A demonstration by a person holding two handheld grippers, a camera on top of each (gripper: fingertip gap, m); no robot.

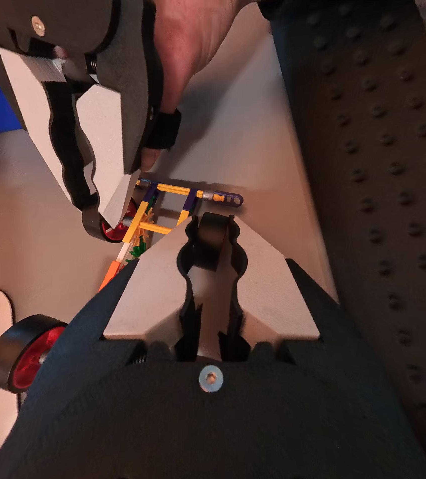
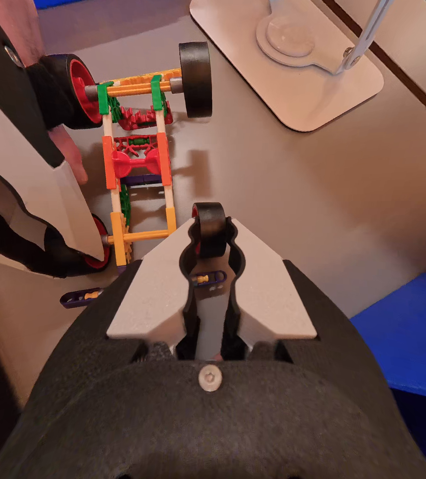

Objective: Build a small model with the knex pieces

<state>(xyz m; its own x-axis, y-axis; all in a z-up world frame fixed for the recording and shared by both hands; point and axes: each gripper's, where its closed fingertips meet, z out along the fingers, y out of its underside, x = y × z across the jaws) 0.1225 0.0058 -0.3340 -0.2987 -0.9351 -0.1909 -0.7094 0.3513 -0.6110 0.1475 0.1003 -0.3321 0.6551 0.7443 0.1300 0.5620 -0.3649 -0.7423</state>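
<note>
Together, two hand-held grippers clamp the front axle of a toy car (image 2: 139,166) built from coloured plastic rods. The left gripper (image 1: 213,223), jaws drawn in to a narrow gap, has a small black wheel (image 1: 210,243) pinched between its fingertips. The right gripper (image 2: 210,220), closed to about the same width, grips the matching small wheel (image 2: 212,233) at the other end of that axle, the red hub showing just behind the tyre.

In the left wrist view a hand (image 1: 193,51) steers the right gripper from above, one finger through a black strap (image 1: 165,129).

The car rests on a grey table (image 2: 310,207), its frame running from yellow rods at the gripped end through orange and white to green. Two large black wheels (image 2: 196,80) with red hubs carry the far end, towards the table's far edge. A purple link (image 1: 228,199) caps a yellow cross rod just beyond the small wheels, close to the table's side edge, where a dark dimpled panel (image 1: 375,181) stands alongside.

A pale flat stand base (image 2: 297,77) with a metal arm rising from it sits by the table's far right corner, near the closer large wheel but apart from it. A blue object (image 2: 401,337) shows past the table's edge on the right gripper's side.
</note>
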